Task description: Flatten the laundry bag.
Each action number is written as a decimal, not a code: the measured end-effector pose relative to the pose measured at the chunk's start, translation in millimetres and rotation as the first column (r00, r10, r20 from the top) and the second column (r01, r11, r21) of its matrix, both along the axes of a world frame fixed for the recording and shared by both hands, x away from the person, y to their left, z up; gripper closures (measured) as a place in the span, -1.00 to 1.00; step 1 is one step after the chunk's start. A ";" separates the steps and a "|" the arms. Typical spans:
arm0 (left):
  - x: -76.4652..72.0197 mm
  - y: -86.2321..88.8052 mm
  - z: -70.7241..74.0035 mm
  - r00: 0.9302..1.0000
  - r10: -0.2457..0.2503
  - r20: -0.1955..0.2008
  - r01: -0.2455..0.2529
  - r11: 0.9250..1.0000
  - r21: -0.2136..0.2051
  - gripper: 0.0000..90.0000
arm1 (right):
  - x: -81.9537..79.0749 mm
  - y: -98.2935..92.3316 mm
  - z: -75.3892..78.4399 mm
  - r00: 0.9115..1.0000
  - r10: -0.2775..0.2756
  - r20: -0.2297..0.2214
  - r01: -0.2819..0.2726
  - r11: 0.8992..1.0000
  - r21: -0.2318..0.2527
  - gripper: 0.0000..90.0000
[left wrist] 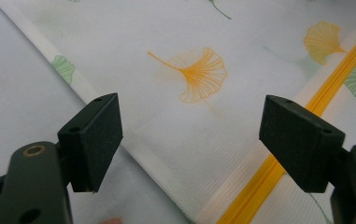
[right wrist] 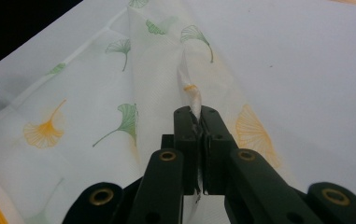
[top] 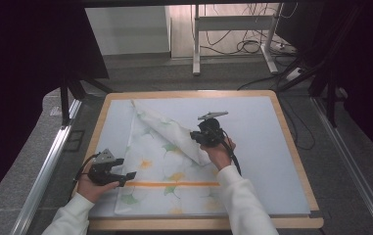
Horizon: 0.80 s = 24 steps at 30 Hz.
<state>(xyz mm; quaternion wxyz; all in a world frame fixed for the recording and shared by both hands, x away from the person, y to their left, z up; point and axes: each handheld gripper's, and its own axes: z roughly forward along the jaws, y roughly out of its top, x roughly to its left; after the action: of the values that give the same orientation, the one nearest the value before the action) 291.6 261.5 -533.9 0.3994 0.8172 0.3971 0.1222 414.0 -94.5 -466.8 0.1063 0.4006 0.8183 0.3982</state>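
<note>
With the cloth [top: 164,166] pinched in the clenched right gripper [right wrist: 197,122] and the left gripper [left wrist: 189,135] held released over its edge, the unpinned cloth could be dragged askew.

White sleeves [top: 245,200]; black tongs [top: 131,175] with brass-ringed screws, grey three-cornered plates.

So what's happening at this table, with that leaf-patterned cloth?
A person is working a white cloth printed with ginkgo leaves, holding a two-jaw gripper in each hand. The right gripper is shut on a pinch of the cloth, which lies folded over toward the middle. The left gripper hangs open over the cloth's near left edge, beside its orange zipper, gripping nothing. All rests on a pale mat.
</note>
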 end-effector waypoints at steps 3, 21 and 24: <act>0.1 0.0 -0.1 1.000 -0.001 0.000 0.001 1.000 0.000 -0.53 | 2.5 -2.5 0.2 1.000 -0.005 -0.002 0.005 1.000 -0.001 0.91; 0.7 0.2 -1.1 1.000 -0.001 -0.006 0.001 1.000 0.004 -0.53 | 30.2 -28.0 -9.2 0.997 -0.082 -0.012 0.083 0.997 0.004 0.91; 0.9 0.2 -1.3 1.000 0.001 -0.004 -0.001 1.000 0.006 -0.53 | 38.8 -33.4 -13.5 0.994 -0.105 -0.025 0.106 0.994 0.008 0.91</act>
<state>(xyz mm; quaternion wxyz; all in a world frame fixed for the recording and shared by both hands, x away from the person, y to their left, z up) 292.5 261.7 -535.2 0.3963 0.8184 0.3979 0.1217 452.8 -127.9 -480.3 0.1154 0.4485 0.7953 0.3911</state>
